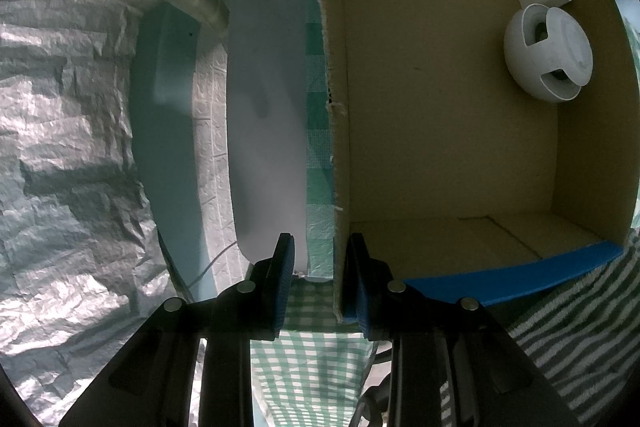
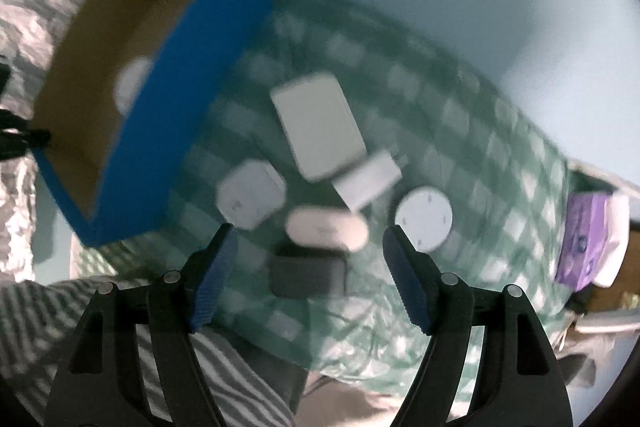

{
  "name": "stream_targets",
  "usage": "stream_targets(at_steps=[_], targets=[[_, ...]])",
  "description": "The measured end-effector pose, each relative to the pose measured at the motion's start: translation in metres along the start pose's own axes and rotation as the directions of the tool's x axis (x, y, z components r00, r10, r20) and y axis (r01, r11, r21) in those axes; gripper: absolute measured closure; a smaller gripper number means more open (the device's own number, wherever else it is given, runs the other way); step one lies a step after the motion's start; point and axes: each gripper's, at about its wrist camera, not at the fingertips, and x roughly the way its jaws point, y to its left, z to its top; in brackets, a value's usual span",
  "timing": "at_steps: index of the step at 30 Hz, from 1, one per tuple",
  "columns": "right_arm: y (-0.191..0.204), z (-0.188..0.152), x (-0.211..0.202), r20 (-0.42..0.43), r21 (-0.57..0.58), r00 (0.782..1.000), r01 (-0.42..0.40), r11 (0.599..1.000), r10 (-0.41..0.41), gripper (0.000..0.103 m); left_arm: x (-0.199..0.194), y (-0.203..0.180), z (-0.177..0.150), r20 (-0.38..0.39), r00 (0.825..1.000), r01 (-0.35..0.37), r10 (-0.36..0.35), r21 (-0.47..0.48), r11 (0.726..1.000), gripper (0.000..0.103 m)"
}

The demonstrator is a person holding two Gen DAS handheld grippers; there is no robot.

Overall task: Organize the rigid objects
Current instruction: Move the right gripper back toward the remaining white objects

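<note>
Left claw (image 1: 320,287) clamps the blue-sided cardboard box (image 1: 340,147) wall; two white gadgets (image 1: 546,53) inside. Right claw (image 2: 308,267), spread, faces perhaps six blurred items (image 2: 316,125) ahead.

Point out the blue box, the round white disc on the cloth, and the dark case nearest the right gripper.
blue box (image 2: 168,131): right wrist view, on its blue outer side wall.
round white disc (image 2: 424,217): right wrist view, middle of its flat top.
dark case (image 2: 307,275): right wrist view, centre of its top face.
</note>
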Motion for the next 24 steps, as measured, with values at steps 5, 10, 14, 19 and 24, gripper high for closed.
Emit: stream_targets(at_steps=[5,10,14,19,24], targets=[[-0.020,-0.010,0.036,-0.038,0.083,0.999,0.025,0.996,-0.022,0.028,-0.001,0.000,0.000,0.000,1.000,-0.002,0.002,0.002,1.000,0.075],[-0.031,-0.013,0.054,-0.051,0.131,0.999,0.022,0.991,-0.015,0.028,-0.001,-0.001,0.000,0.000,1.000,-0.002,0.002,0.002,1.000,0.075],[-0.032,-0.016,0.064,-0.068,0.113,0.997,0.039,0.993,-0.032,0.028,-0.001,0.000,0.000,0.000,1.000,-0.002,0.002,0.002,1.000,0.075],[-0.043,-0.022,0.075,-0.082,0.140,0.996,0.043,0.989,-0.032,0.028,-0.001,0.000,0.000,0.001,1.000,-0.003,0.003,0.002,1.000,0.075],[-0.053,-0.030,0.080,-0.102,0.146,0.994,0.063,0.987,-0.048,0.028,-0.001,0.001,0.002,-0.007,1.000,0.000,0.000,0.001,1.000,0.075]])
